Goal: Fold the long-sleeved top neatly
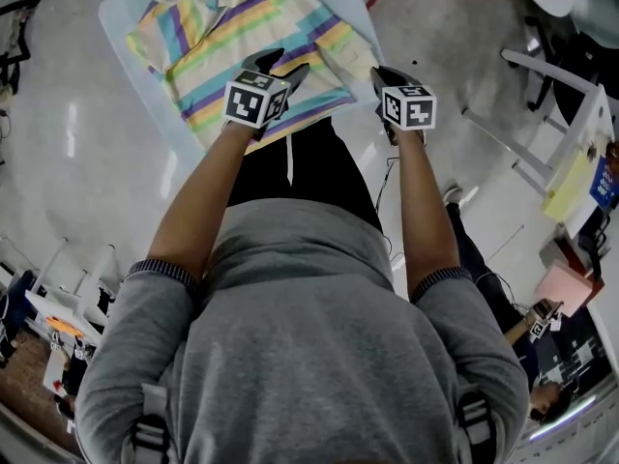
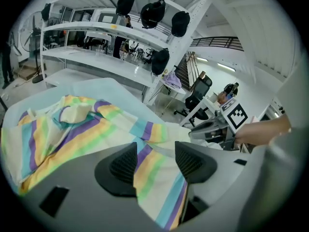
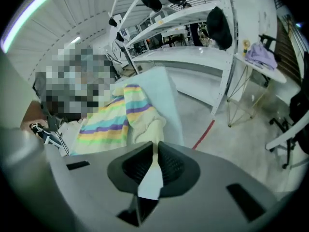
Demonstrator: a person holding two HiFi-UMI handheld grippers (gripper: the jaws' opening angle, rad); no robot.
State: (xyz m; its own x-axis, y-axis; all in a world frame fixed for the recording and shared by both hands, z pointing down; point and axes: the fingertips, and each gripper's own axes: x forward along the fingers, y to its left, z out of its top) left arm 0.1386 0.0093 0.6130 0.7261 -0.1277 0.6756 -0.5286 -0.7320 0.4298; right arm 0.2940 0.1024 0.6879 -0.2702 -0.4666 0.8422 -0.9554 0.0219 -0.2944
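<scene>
While the striped top point(image 1: 242, 37) is lying mostly spread on the pale blue table point(image 1: 121, 13), with the collar toward 12 o'clock and the hem toward 6 o'clock in the head view, little of the folding is judged to be done. No clean fold across the body is seen, and the cloth is wrinkled near the hem. The right gripper point(image 3: 155, 164) is closed tightly on a cream edge of the fabric, probably a cuff, at the 4 o'clock corner of the garment. The left gripper point(image 2: 155, 161) is held wide open over the hem at 6 o'clock. Striped cloth is lying between its pads, but it is not pinched yet. A grip on that side is yet to be made, and then the sleeves and the body remain to be folded and smoothed.
</scene>
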